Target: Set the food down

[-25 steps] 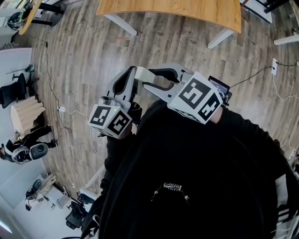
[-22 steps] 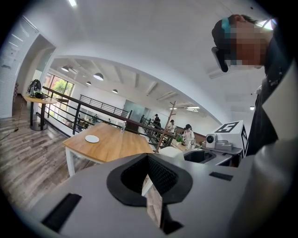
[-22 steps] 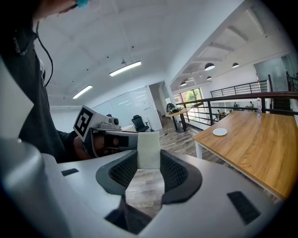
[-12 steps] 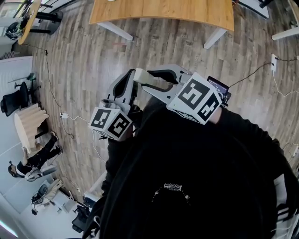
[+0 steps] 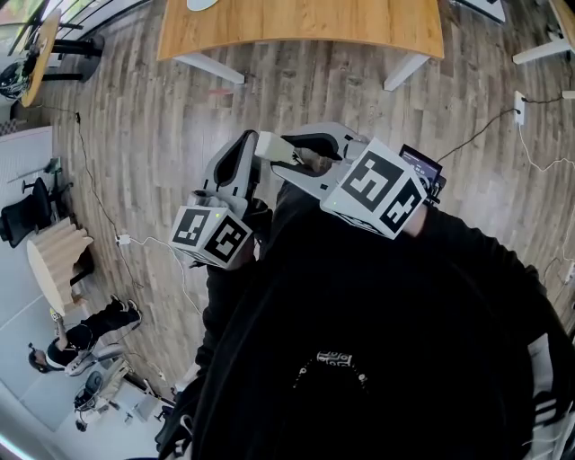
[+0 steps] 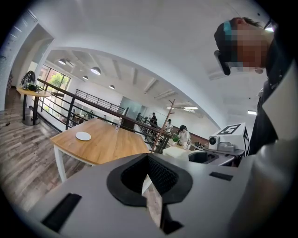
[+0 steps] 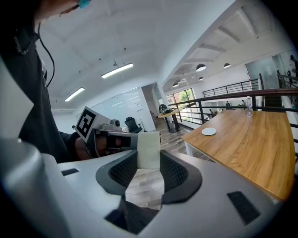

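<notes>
Straight ahead at twelve o'clock stands the wooden table (image 5: 305, 22), well apart from the person. The right gripper (image 7: 149, 160) is clamped on the pale food block (image 7: 148, 146), held above the floor. The left gripper (image 6: 148, 162), at its nine o'clock, has its jaw tips together. A white plate (image 7: 208, 131) sits on the table.

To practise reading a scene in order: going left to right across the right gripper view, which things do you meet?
Marker cube → pale block → plate → bottle.
</notes>
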